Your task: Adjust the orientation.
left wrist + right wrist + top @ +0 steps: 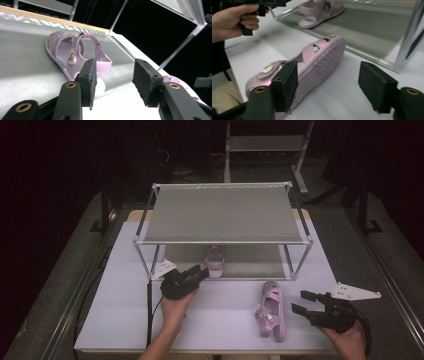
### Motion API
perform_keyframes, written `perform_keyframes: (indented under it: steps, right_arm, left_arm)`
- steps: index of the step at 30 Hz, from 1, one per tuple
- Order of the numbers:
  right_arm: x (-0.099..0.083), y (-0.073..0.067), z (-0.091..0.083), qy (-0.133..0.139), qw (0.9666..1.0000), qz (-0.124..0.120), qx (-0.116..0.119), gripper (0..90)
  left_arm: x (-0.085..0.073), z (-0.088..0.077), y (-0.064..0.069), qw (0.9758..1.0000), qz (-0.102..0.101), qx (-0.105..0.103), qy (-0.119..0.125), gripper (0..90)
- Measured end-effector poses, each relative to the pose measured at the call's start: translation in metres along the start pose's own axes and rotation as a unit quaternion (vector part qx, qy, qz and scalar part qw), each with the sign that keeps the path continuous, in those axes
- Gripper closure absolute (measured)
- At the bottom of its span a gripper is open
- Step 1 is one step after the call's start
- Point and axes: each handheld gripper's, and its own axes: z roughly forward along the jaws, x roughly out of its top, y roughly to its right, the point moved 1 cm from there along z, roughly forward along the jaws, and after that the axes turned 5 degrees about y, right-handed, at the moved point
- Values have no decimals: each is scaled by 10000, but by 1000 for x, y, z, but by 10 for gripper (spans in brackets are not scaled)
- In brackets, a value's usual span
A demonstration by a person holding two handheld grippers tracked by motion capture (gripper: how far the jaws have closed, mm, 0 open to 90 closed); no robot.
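a two-tier metal shoe rack [222, 212] stands at the far middle of the white table [115, 310]; its lower shelf sits low, with one pink sandal [215, 260] on it, heel toward the near edge of that shelf; the top shelf is bare grey mesh; the second pink sandal [271, 310] lies tipped on its side on the table, near and right of centre, just in front of the rack's right near post — its grooved sole faces right in the high view; the left gripper [199, 273] hovers just near of the shelf edge, jaws apart and holding nothing, the shelved sandal just beyond them; the right gripper [302, 302] sits right of the tipped sandal, jaws wide and empty, a small gap between them and the sole; open tabletop spreads to the near left and along the right edge; a small metal tag on each sandal's strap shows, too small to read.
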Motion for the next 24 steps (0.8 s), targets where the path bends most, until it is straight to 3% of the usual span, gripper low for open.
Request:
perform_keyframes:
  steps: [2, 4, 6, 11, 17, 20, 24]
  right_arm:
    - [2, -1, 0, -1, 9999, -10, 129, 430]
    - [7, -6, -1, 8, 9995, -102, 288, 496]
    - [10, -10, -2, -40, 9995, -96, 307, 551]
    - [12, -17, -5, -69, 9998, -158, -74, 679]
    - [7, -24, 5, -403, 9991, -17, -99, 796]
    - [6, -29, 13, -522, 9986, 24, -120, 854]
    - [7, -36, 23, -671, 9977, -1, -69, 867]
  left_arm:
    - [-1, -5, 1, 9998, -83, -139, -68, 503]
    - [-2, -11, 4, 9998, 84, -156, -125, 497]
    - [-3, -18, 4, 9996, 57, -242, -165, 491]
    - [-4, -32, 4, 9990, 115, -333, -264, 472]
    - [0, -53, 2, 9981, 314, -408, -352, 457]
    - [1, -64, 2, 9971, 602, -289, -374, 458]
    - [1, -77, -1, 9976, 550, -342, -238, 449]
